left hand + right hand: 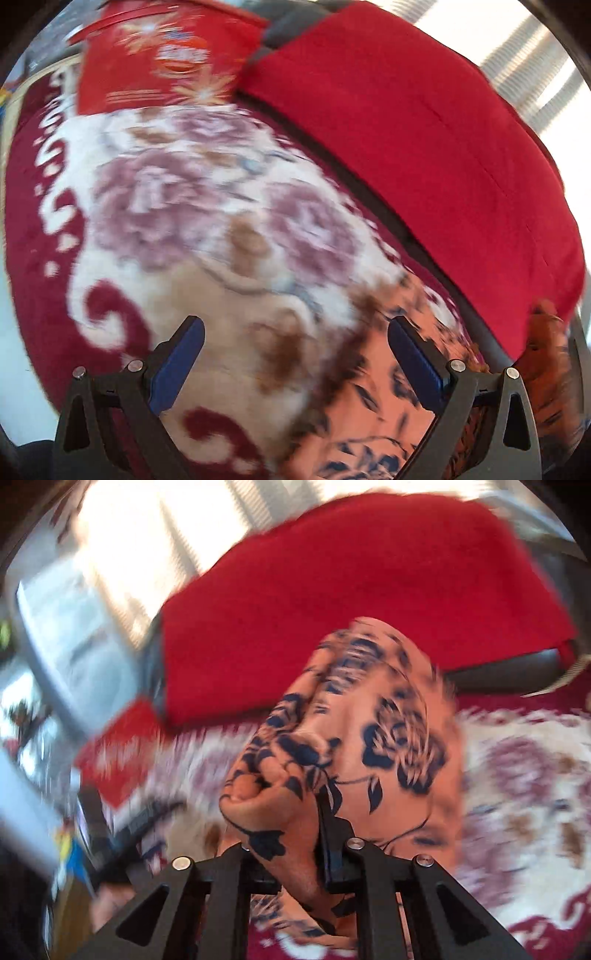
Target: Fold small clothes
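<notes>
A small orange garment with a dark blue rose print (388, 738) hangs bunched in front of the right wrist camera. My right gripper (295, 834) is shut on a fold of it, and the cloth covers the left finger. In the left wrist view the same orange garment (373, 398) lies at the lower right on a floral rug (221, 221). My left gripper (295, 354) stands open above the rug with nothing between its blue pads (177, 365). Its right finger is over the garment's edge.
A thick red cushion (424, 140) on a dark frame lies along the rug's far side, also seen as the red cushion (351, 590). A red printed box (159, 62) stands at the rug's top left. Bright window light falls behind. Both views are motion-blurred.
</notes>
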`<state>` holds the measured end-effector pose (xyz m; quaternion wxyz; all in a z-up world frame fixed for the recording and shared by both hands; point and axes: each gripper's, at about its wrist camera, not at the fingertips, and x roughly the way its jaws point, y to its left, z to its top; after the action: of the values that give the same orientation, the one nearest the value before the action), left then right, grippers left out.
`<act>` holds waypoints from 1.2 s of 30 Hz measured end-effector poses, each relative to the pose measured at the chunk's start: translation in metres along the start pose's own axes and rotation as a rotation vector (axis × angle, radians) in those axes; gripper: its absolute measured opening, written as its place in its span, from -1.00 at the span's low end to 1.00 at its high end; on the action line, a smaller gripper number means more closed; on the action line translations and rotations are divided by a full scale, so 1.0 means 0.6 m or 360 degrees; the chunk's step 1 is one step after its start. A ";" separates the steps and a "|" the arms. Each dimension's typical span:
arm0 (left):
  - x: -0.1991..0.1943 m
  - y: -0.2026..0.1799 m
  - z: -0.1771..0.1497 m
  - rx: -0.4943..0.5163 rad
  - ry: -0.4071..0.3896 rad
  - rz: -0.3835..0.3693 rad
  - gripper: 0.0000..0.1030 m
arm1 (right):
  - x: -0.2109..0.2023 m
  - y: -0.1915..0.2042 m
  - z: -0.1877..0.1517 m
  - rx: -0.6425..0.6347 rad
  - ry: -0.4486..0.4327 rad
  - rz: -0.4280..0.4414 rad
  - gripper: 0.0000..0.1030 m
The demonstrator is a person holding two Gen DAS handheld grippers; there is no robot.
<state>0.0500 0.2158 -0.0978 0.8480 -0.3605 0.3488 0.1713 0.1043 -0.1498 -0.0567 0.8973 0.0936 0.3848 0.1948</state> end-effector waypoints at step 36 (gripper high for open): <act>-0.025 0.036 0.033 -0.0035 -0.0129 -0.0011 0.93 | 0.228 0.110 -0.092 0.0057 0.0403 0.0393 -0.73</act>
<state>0.0370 0.2441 -0.0877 0.8581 -0.3637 0.3109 0.1866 0.1318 -0.0315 -0.1629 0.8091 0.1308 0.4839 0.3068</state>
